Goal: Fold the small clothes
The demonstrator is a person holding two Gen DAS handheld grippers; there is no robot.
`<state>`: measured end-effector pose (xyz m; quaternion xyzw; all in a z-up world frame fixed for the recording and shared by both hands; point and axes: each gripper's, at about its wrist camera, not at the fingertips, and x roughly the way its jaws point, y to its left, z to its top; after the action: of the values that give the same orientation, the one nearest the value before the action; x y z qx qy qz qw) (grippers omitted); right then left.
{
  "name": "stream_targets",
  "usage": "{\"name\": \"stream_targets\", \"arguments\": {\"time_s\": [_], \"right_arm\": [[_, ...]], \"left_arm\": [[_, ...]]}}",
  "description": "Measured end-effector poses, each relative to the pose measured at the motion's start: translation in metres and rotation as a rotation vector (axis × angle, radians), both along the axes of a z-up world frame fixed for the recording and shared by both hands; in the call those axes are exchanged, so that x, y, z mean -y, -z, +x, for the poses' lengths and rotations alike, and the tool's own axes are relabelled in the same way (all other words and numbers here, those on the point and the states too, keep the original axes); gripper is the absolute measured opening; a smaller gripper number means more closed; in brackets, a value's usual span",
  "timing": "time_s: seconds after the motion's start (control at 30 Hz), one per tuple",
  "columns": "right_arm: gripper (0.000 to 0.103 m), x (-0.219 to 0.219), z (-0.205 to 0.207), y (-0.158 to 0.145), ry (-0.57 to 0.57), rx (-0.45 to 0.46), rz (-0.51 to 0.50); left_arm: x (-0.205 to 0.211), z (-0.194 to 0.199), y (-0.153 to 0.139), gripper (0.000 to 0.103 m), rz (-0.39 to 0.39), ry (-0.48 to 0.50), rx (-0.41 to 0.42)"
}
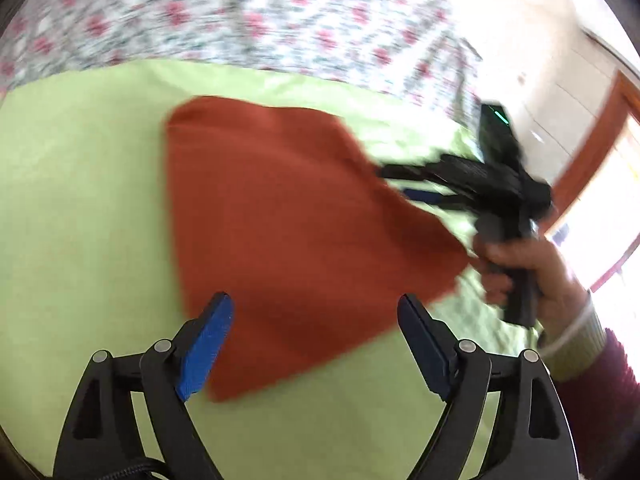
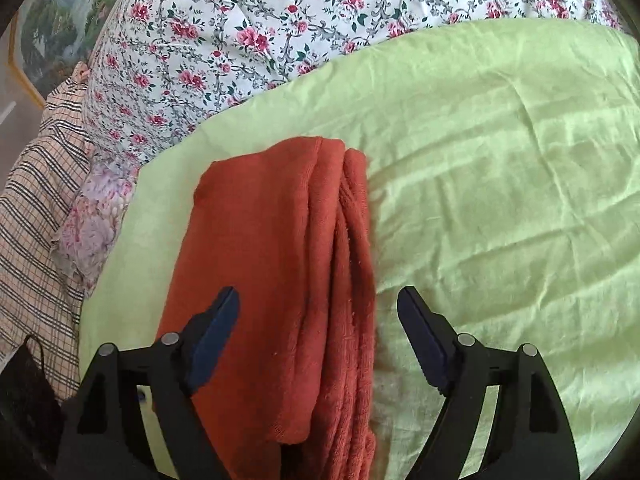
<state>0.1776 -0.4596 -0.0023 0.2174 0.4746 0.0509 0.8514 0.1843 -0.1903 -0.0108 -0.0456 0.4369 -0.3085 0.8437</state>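
Folded rust-red garment (image 2: 280,280) on green sheet (image 2: 500,200), left gripper (image 1: 316,332) and right gripper (image 2: 318,320) above it, jaws wide apart, holding nothing, floral quilt (image 2: 280,20) beyond, left view blurred, possibly moving.

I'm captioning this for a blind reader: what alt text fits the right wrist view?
A folded rust-red garment lies on a light green sheet, with the open right gripper poised over its near end. A floral bedspread lies beyond the sheet, with checked fabric at the left.
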Motion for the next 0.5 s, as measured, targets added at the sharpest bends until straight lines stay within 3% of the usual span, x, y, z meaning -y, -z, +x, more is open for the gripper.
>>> {"name": "stream_targets", "arguments": {"time_s": [0.2, 0.33, 0.47, 0.5], "right_arm": [[0.082, -0.001, 0.005, 0.019, -0.007, -0.054, 0.05], [0.08, 0.005, 0.007, 0.025, -0.012, -0.06, 0.099], [0.057, 0.006, 0.01, 0.03, -0.02, -0.074, 0.117], [0.052, 0.005, 0.012, 0.033, -0.026, -0.082, 0.132]], "left_arm": [[-0.041, 0.066, 0.031, 0.085, -0.102, -0.131, -0.194], [-0.04, 0.102, 0.053, 0.085, -0.163, -0.139, -0.278], [-0.024, 0.124, 0.059, 0.081, -0.216, -0.091, -0.3], [-0.02, 0.125, 0.062, 0.066, -0.222, -0.081, -0.313]]}}
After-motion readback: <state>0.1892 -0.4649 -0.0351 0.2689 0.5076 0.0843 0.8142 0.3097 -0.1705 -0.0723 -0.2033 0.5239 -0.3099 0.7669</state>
